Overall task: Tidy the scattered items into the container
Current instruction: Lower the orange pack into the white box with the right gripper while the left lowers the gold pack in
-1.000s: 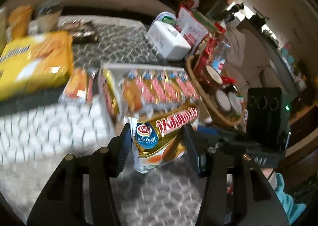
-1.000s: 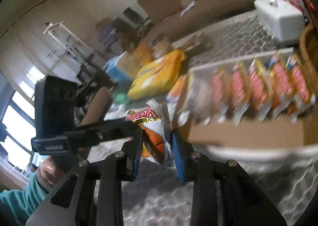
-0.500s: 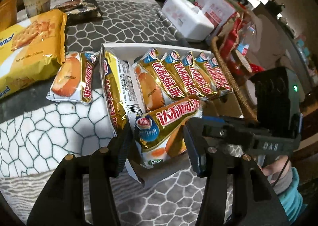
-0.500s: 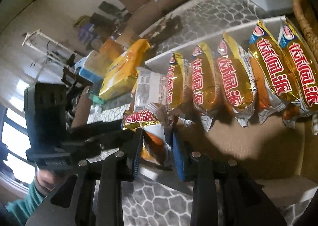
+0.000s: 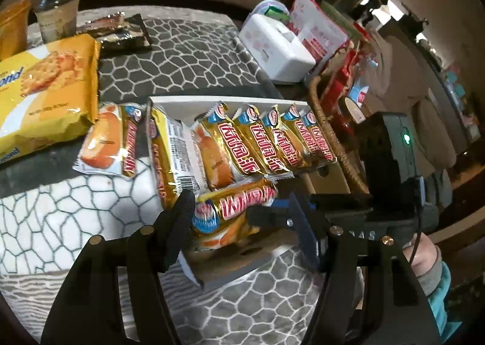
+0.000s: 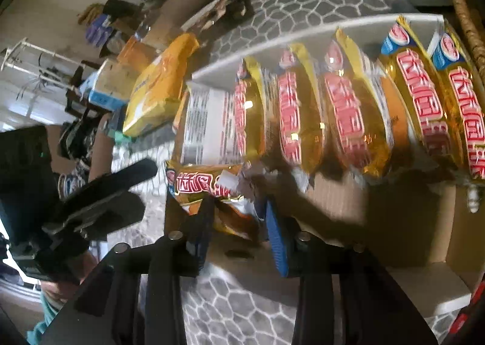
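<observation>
On the patterned table (image 5: 188,51) the shallow white box (image 5: 212,104) holds a row of gold cake packets (image 5: 266,139), and one more packet (image 5: 233,208) lies at its near end between both grippers, left (image 5: 239,217) and right (image 6: 236,217), whose jaws are opening off it

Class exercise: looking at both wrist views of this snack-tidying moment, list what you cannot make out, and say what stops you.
- Left wrist: the box floor under the cake packs is hidden by them.
- Left wrist: the right gripper hides one end of the pack being released.
- Right wrist: print on the row of packs is motion-blurred.
- Right wrist: the basket is cut off by the edge.
</observation>
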`<state>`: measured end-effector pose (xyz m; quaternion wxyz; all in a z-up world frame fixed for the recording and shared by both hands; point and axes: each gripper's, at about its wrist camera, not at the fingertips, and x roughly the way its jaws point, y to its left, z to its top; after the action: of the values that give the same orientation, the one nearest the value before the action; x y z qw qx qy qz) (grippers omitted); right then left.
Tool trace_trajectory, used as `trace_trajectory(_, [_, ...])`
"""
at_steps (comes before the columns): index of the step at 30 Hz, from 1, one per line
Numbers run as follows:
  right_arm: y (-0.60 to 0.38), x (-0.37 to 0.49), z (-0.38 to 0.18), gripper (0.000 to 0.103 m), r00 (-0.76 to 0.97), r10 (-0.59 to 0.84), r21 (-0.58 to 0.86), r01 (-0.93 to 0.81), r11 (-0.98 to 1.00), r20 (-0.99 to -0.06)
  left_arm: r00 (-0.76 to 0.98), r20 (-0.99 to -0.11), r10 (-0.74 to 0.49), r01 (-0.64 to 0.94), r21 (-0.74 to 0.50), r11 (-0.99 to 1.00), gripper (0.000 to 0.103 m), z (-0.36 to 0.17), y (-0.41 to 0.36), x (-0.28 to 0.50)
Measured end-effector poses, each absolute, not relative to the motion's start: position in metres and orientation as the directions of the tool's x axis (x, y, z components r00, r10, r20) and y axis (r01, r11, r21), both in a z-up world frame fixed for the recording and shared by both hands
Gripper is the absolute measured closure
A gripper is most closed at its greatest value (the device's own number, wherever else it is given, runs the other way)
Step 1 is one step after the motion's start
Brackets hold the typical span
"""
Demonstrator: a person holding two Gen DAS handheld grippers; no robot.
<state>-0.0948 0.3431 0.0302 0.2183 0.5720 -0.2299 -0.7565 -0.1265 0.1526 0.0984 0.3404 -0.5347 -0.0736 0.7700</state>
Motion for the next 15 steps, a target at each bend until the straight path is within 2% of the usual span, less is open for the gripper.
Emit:
trace_trajectory(4, [0.362,-0.082,0.052,0.065,-0.333,-0.580,0.592,0.076,-0.802,-0.744,-0.185,-0.775,0.605,-0.436,-0.487,-0.757,0.042,0.092,0.158,-0.128])
trace_trajectory(6, [0.370,-0.079,0.064,0.059,-0.378,-0.594,0.611,0.090,-0.787,-0.710,-0.189,-0.756,0.627,-0.432,-0.509,-0.744,0.042,0.095,0.156,-0.126])
trace_trajectory(8, [0.368,-0.077,0.071,0.057,-0.399,-0.610,0.620,0.121,-0.775,-0.685,-0.189,-0.738,0.647,-0.421,-0.535,-0.733,0.042,0.097,0.154,-0.126])
trace_trajectory(15, [0.332,-0.090,0.037,0.060,-0.333,-0.491,0.482,0.116,-0.868,-0.805,-0.178,-0.756,0.630,-0.386,-0.535,-0.751,0.041,0.082,0.157,-0.129])
